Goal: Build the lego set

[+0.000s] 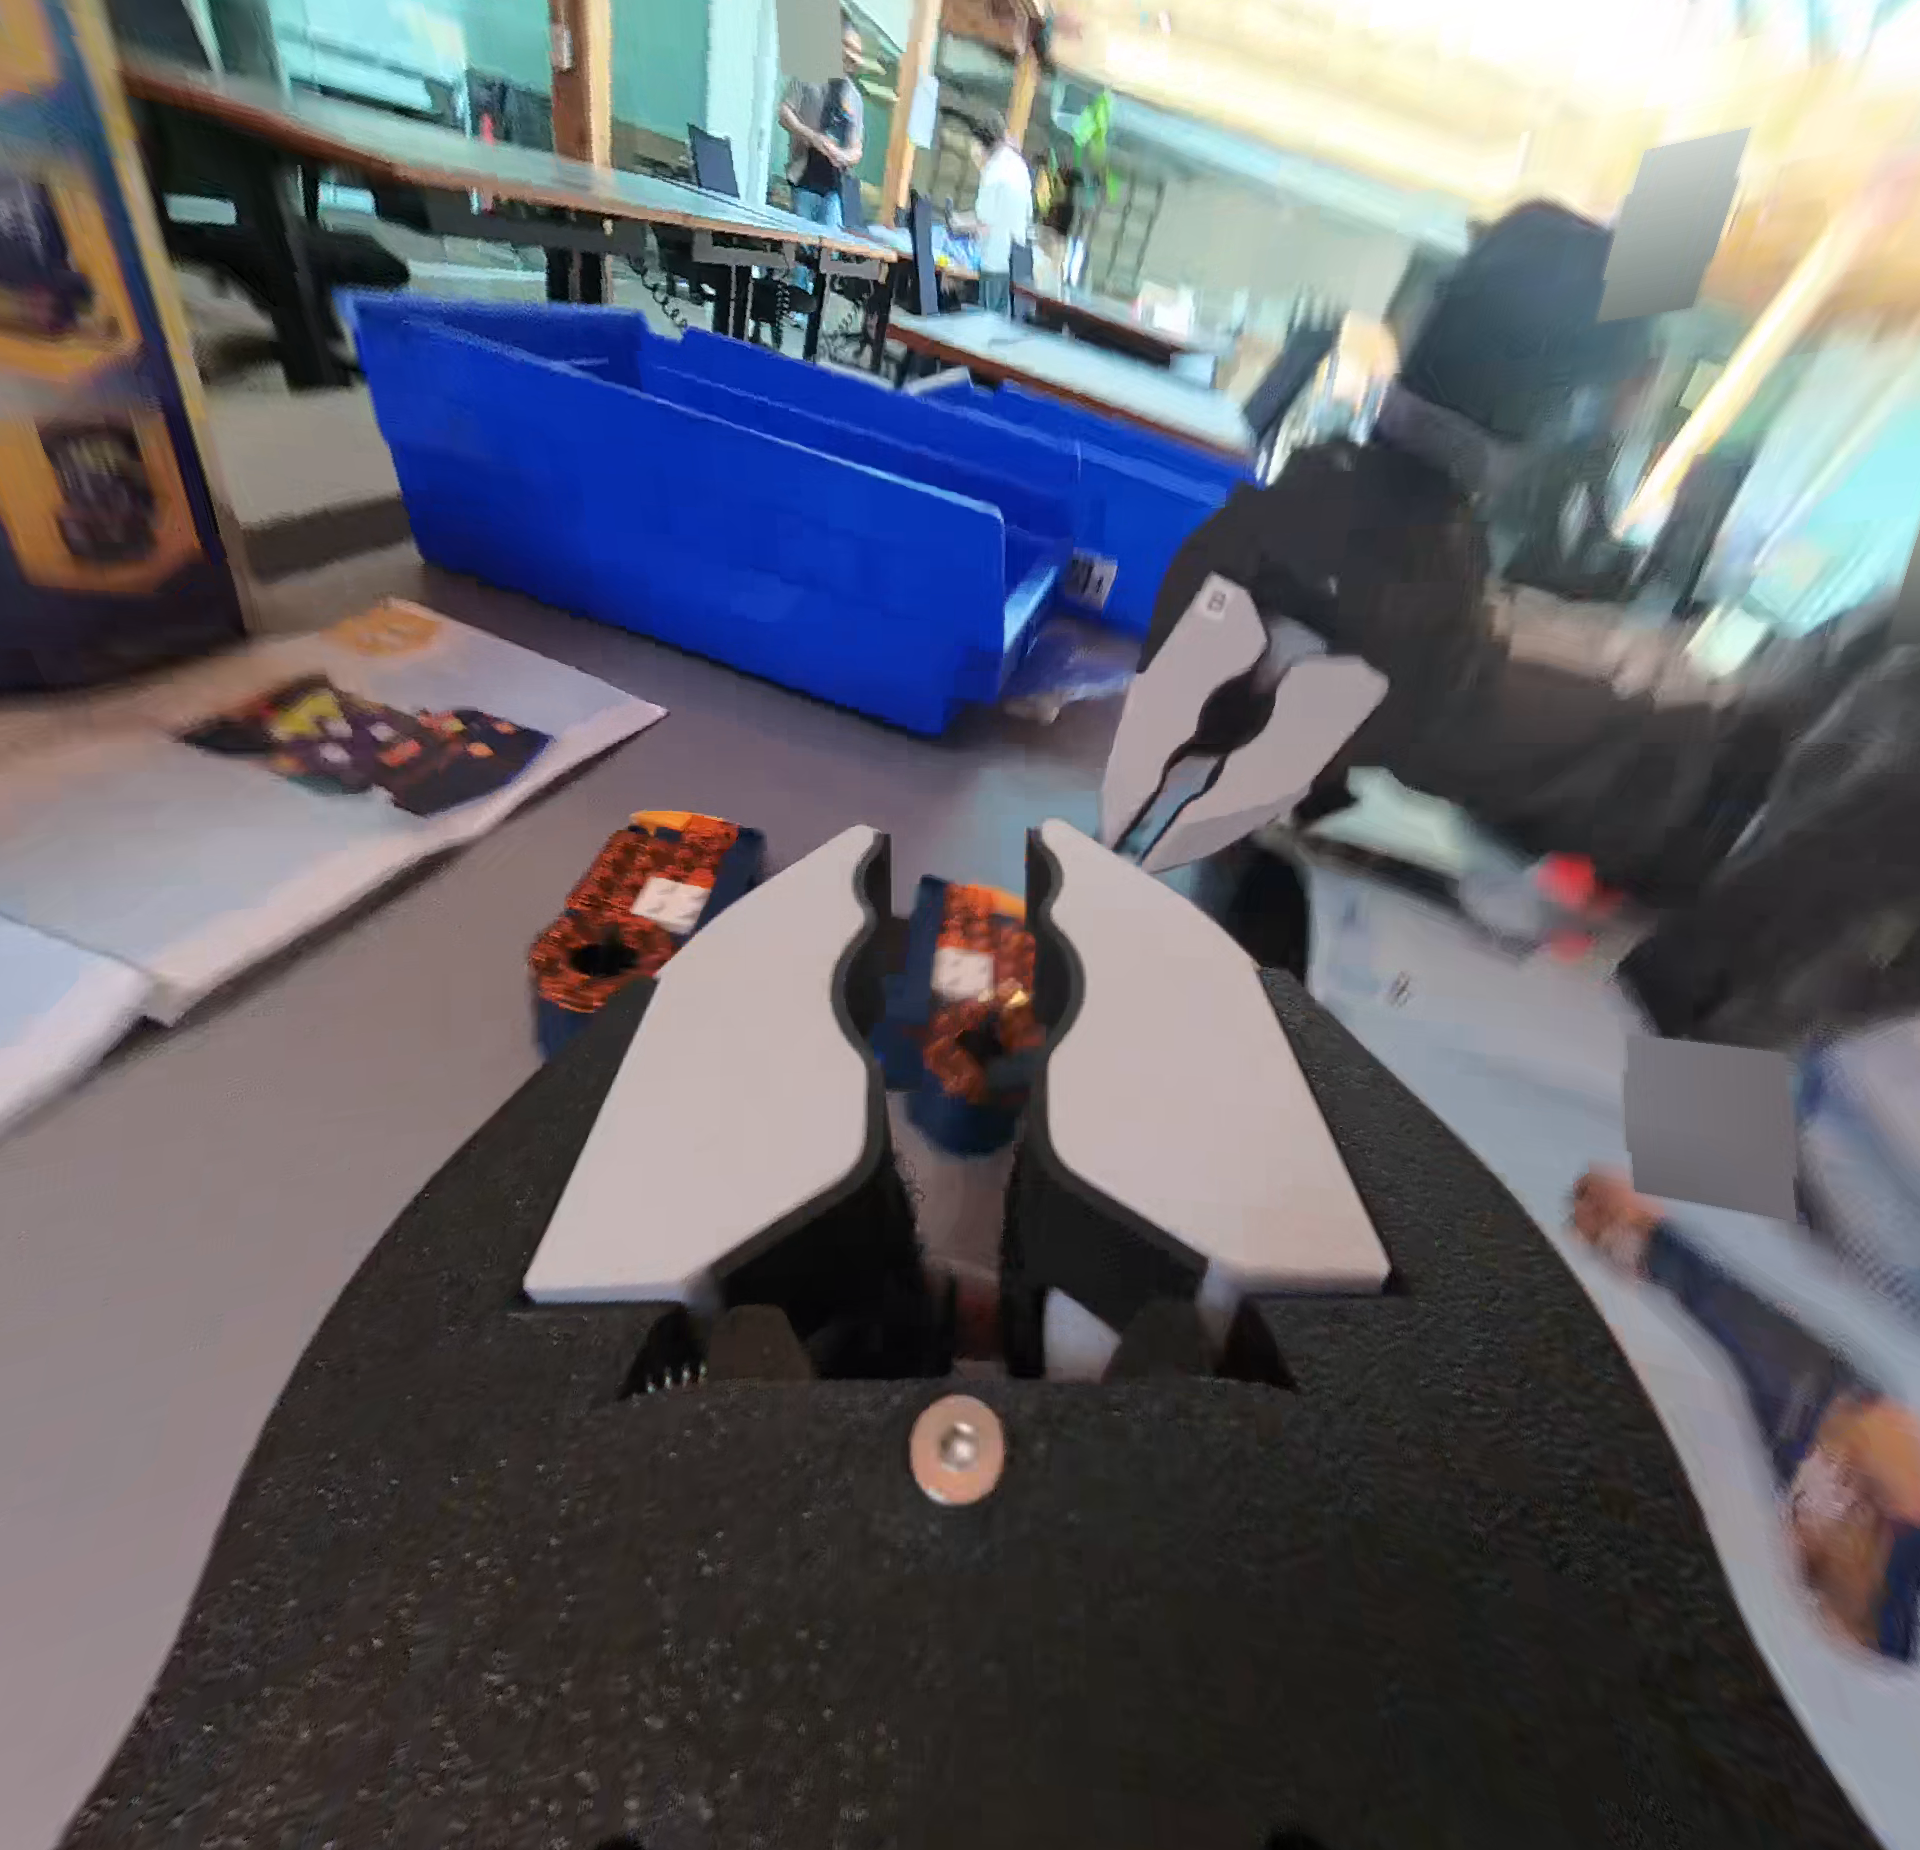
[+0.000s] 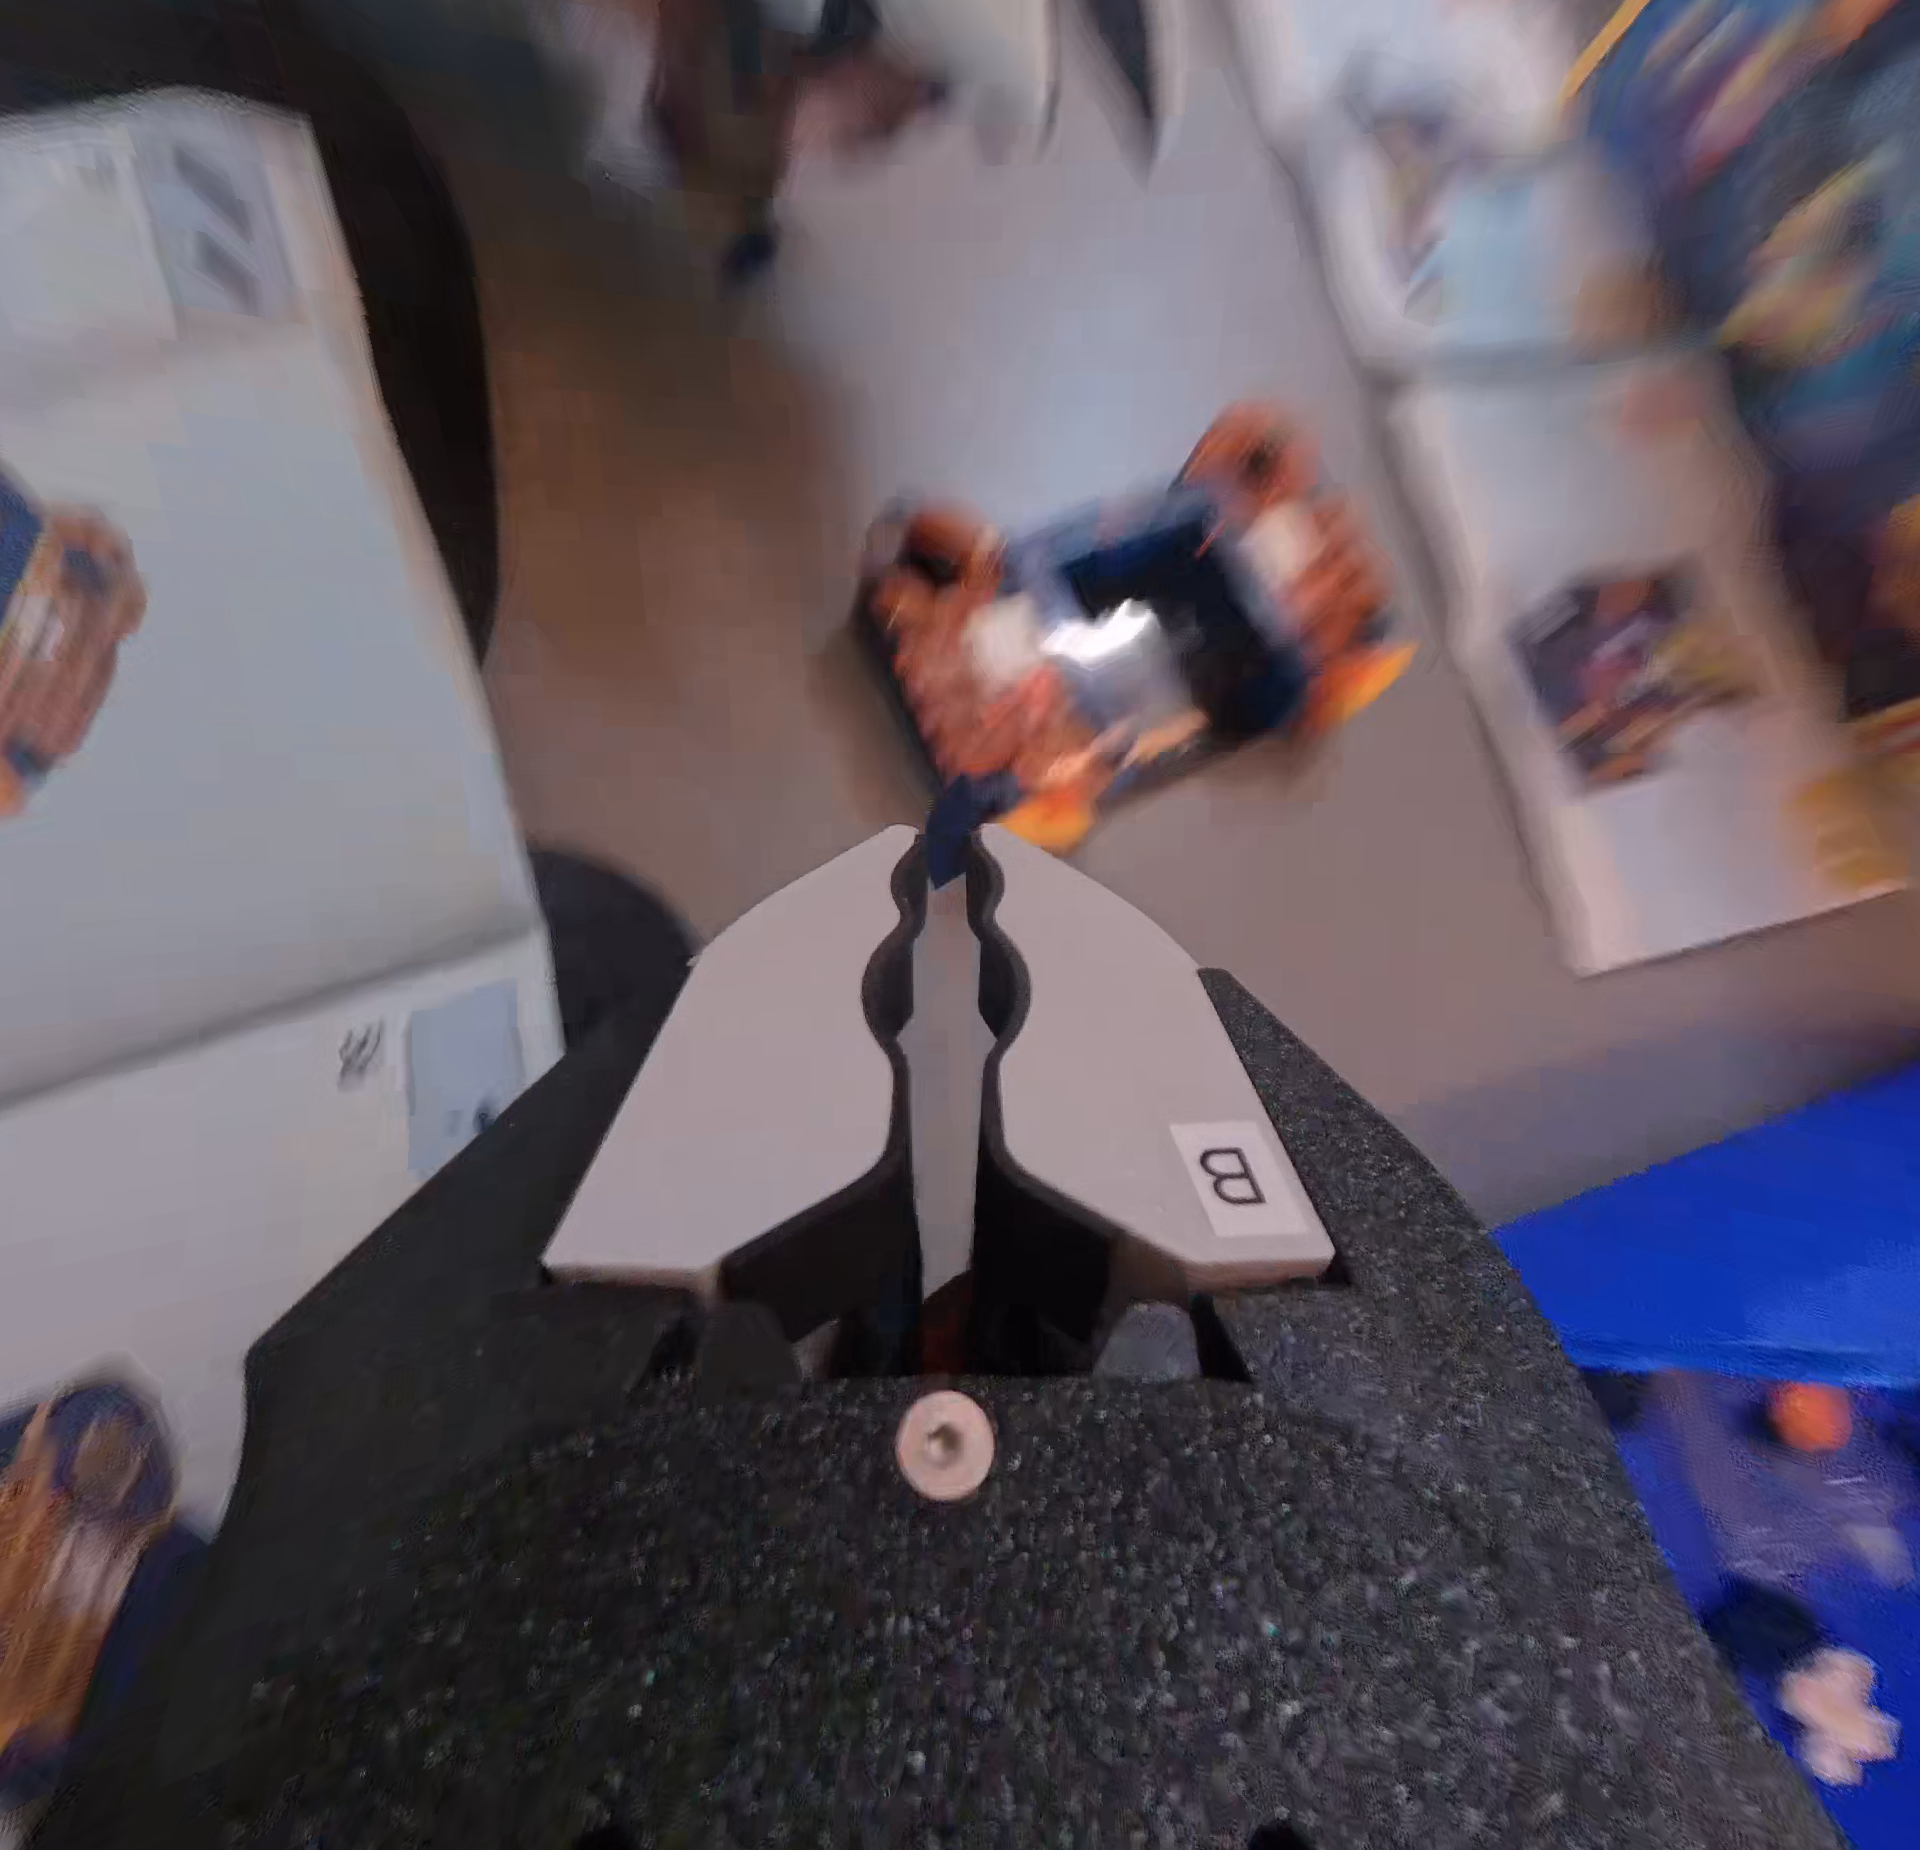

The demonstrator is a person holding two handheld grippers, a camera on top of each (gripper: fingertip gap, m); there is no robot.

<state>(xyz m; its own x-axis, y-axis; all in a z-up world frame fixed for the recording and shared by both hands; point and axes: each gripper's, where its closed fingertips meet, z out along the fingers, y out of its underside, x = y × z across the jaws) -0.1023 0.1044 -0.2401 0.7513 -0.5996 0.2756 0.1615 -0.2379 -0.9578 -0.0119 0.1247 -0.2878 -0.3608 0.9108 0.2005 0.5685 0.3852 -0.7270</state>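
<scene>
An orange and dark blue lego build [image 1: 644, 907] sits on the grey table, and I see part of it through the gap between my left fingers. It also shows, blurred, in the right wrist view [image 2: 1132, 637]. My left gripper [image 1: 956, 844] hovers just short of the build, jaws partly open and holding nothing. My right gripper [image 2: 951, 850] is shut on a small dark blue lego piece [image 2: 954, 834] pinched at its fingertips, just short of the build. The right gripper also shows in the left wrist view [image 1: 1132, 850], tips pointing down to the right of the build.
Blue bins [image 1: 727, 512] stand behind the build, and one is at my right [image 2: 1714, 1229]. An open instruction booklet [image 1: 343, 751] lies to the left, and the set's box [image 1: 83, 346] stands beyond it. More printed pages [image 2: 208, 553] lie by the right gripper. People stand at far tables. Some 11 cm of space lies between my two pairs of fingers.
</scene>
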